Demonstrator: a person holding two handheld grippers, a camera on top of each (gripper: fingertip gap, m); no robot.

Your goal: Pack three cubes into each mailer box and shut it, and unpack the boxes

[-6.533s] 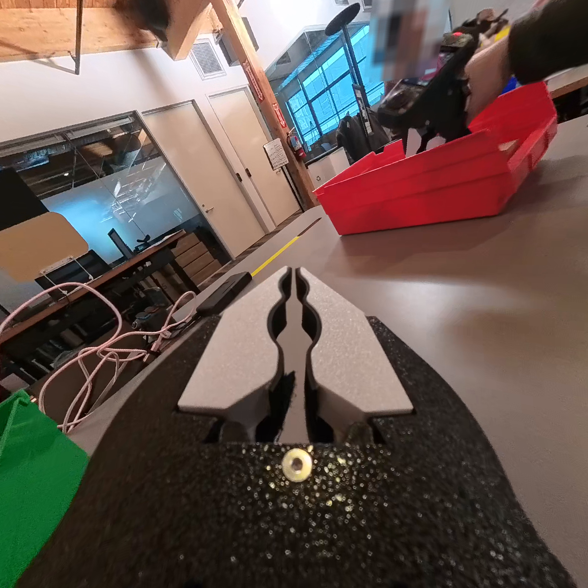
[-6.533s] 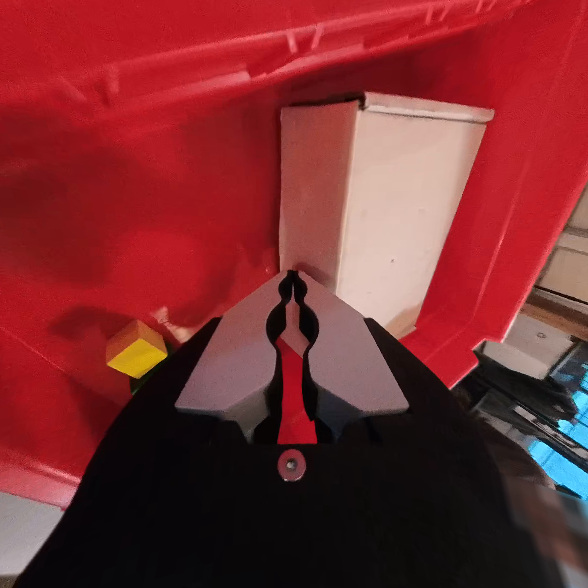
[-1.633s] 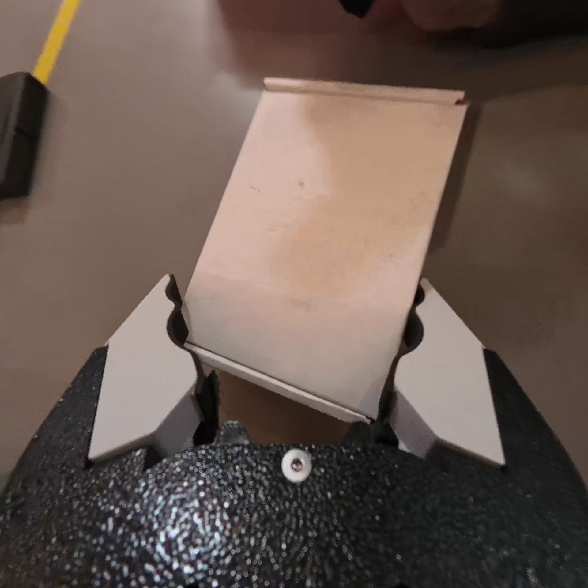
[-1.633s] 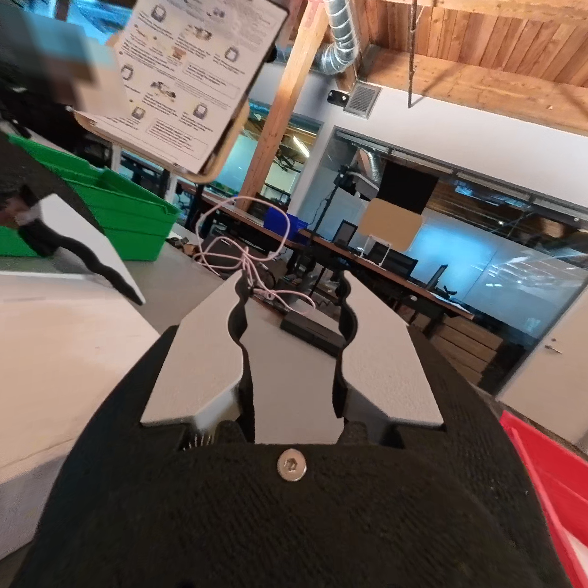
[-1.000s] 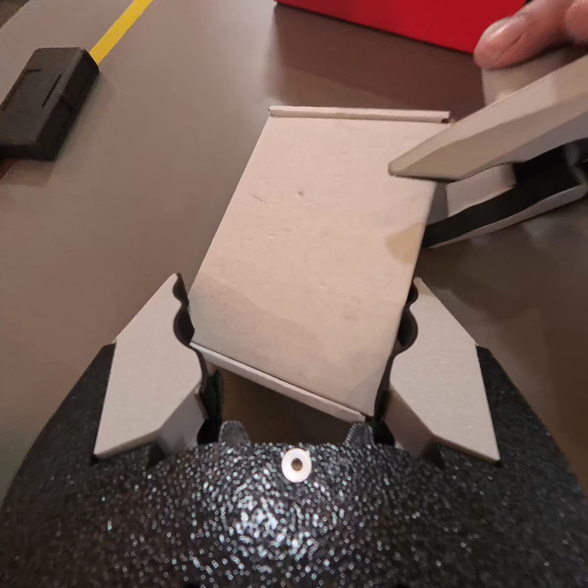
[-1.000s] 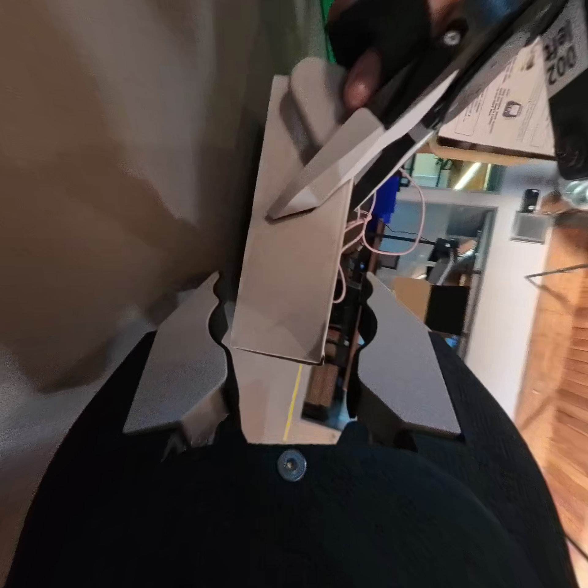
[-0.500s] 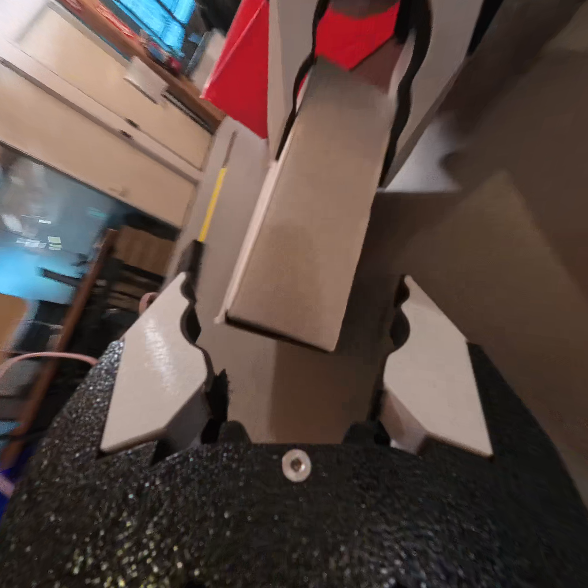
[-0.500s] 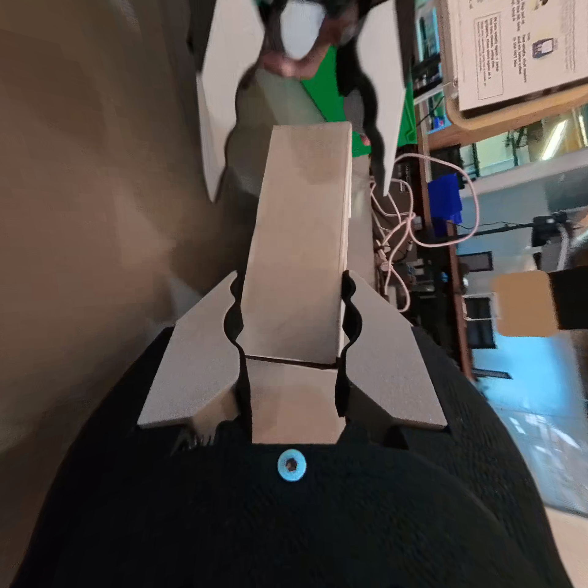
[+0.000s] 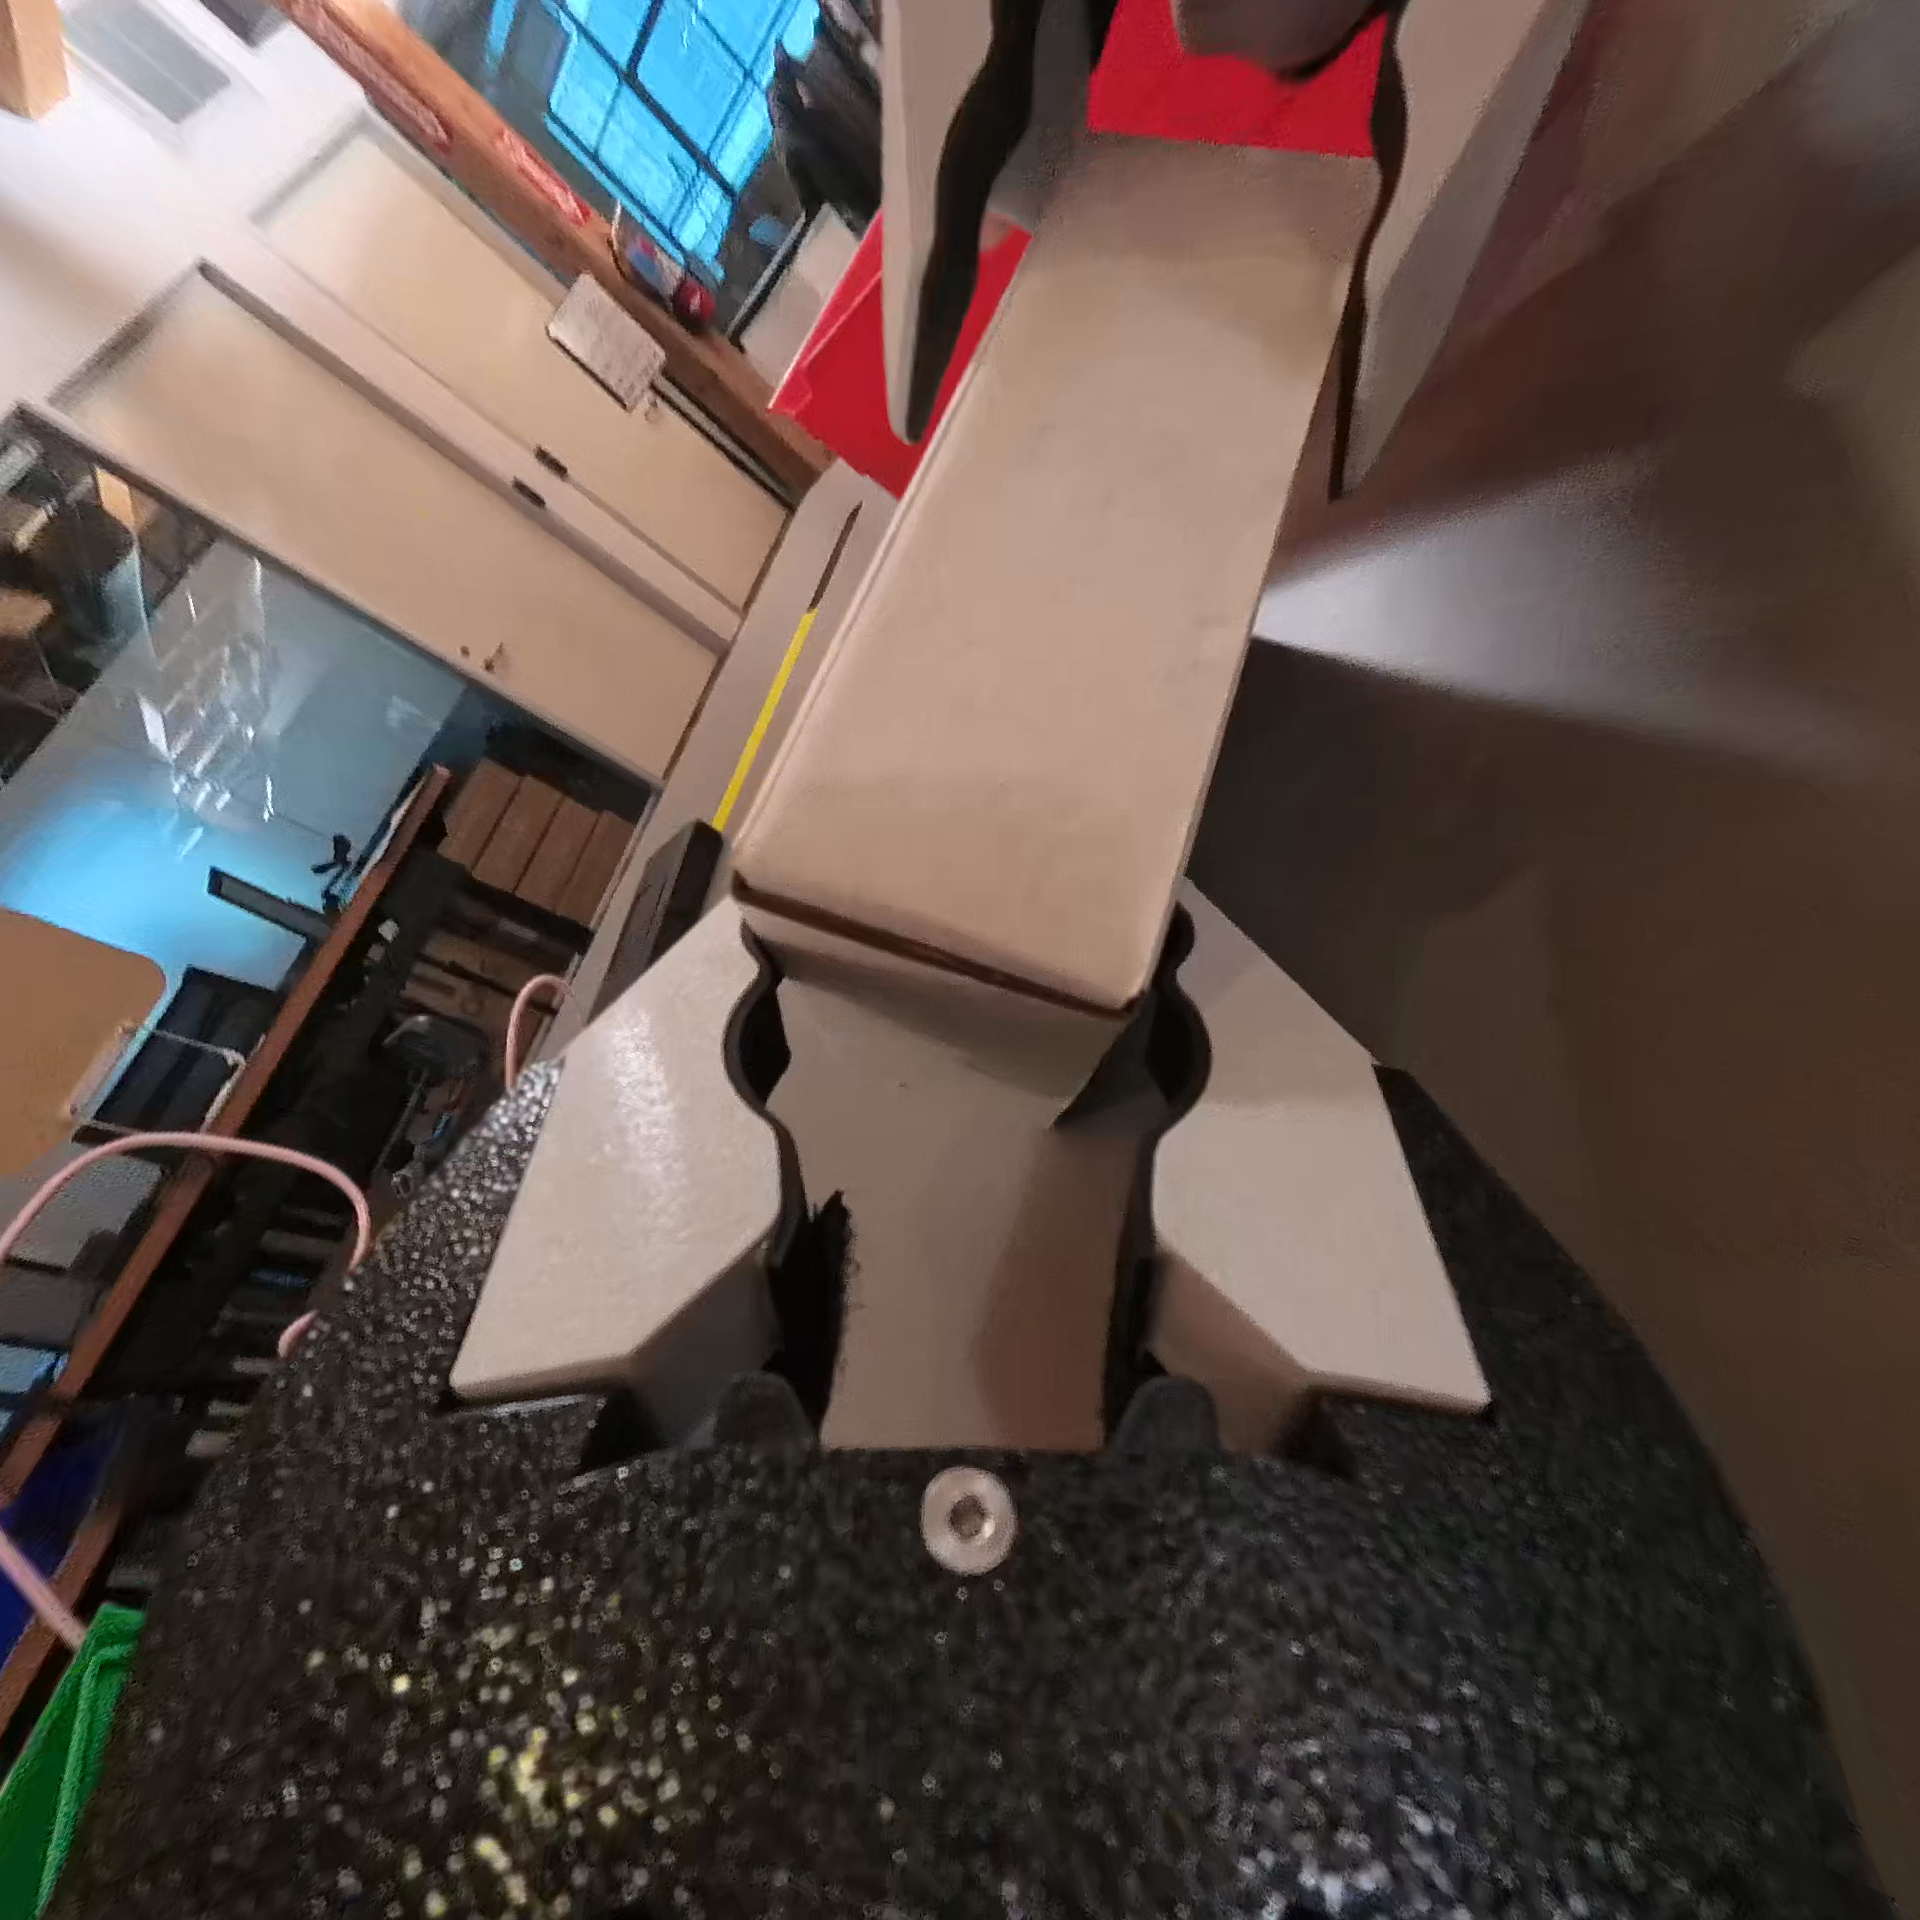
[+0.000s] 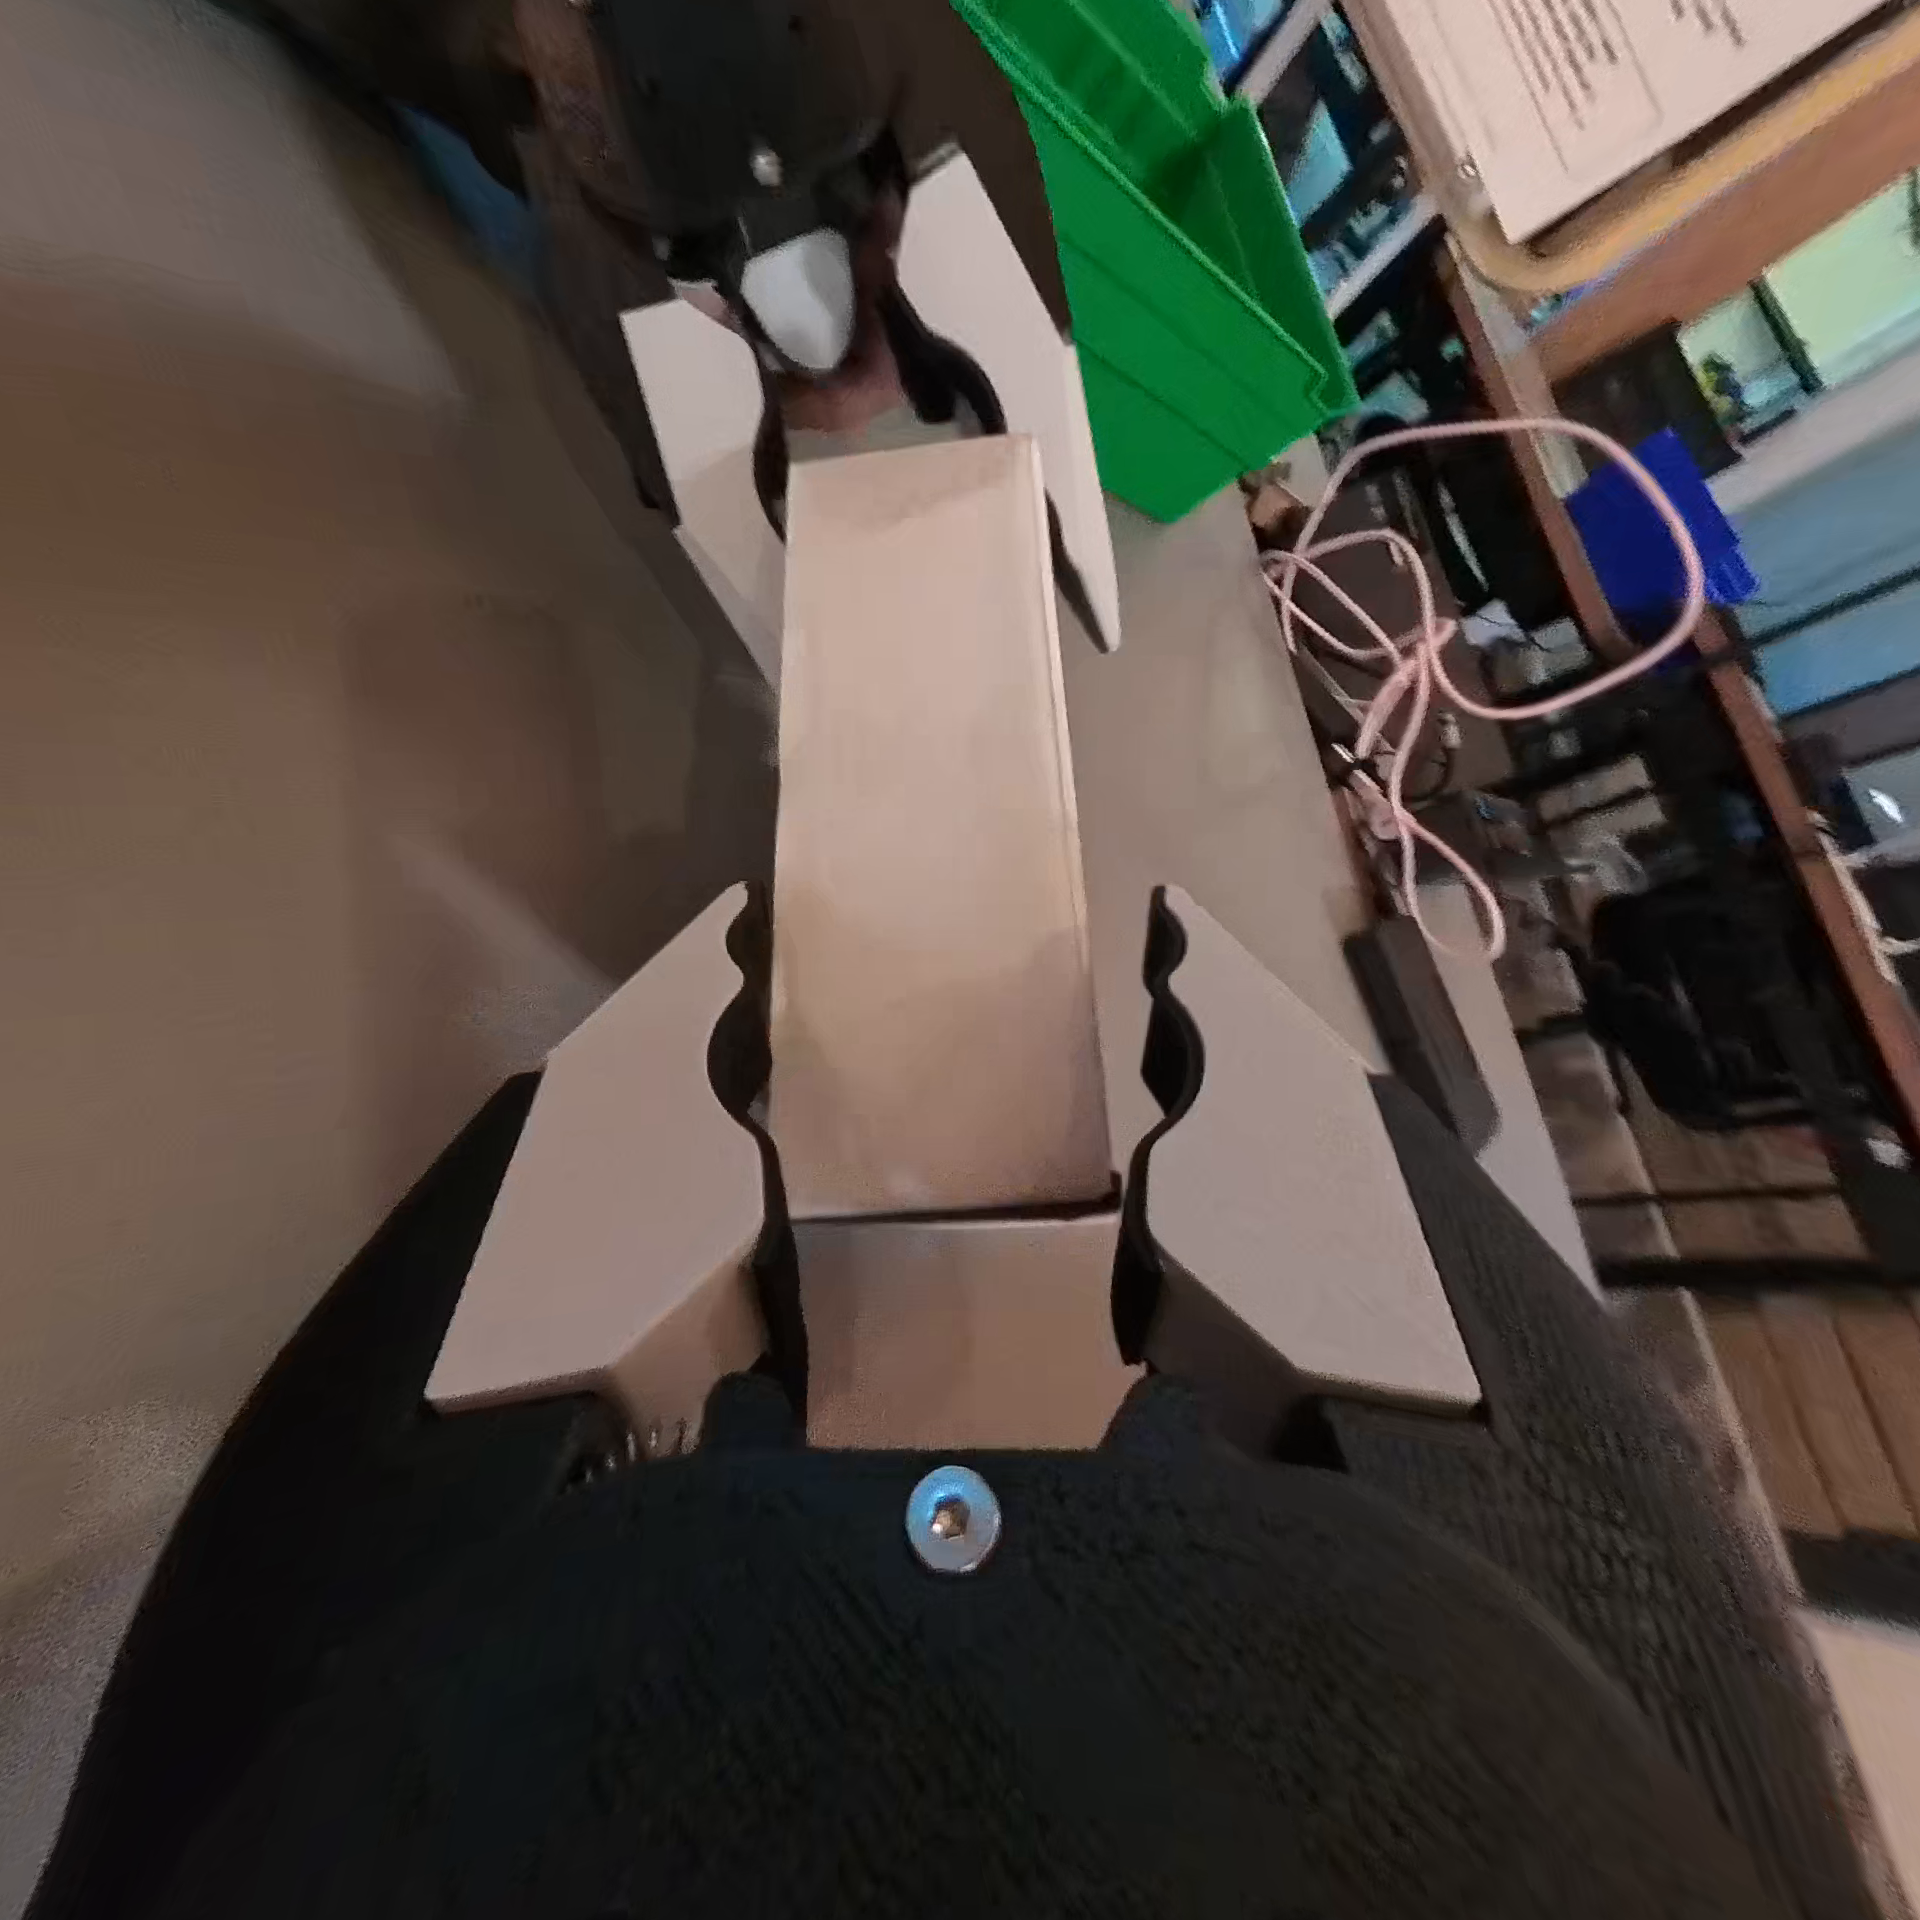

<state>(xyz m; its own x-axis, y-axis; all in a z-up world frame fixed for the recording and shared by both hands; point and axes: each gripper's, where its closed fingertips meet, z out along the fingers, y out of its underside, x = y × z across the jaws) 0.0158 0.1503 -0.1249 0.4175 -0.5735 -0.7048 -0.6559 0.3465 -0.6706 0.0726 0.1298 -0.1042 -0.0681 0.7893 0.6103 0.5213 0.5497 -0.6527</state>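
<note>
Left wrist view: green bin (image 9: 42, 1766) sitting at lower left corner, pink cable (image 9: 208, 1153) looping mid-left. Left gripper (image 9: 961, 971) fingers are clamping the near end of the closed mailer box (image 9: 1039, 675), both pads pressing its sides at frame centre. Right gripper (image 9: 1132, 312) is gripping the far end at top centre, red bin (image 9: 1195, 94) behind it. Right wrist view: same box (image 10: 925, 831) running up frame centre, fingers (image 10: 644, 1143) narrowed around its near end; right pad contact unclear. Worktop (image 10: 260, 727) filling the left.

Closed mailer box (image 9: 1049, 644) clamped between both hand-held grippers: left (image 9: 961, 997), right (image 9: 1143, 187) apparently.
</note>
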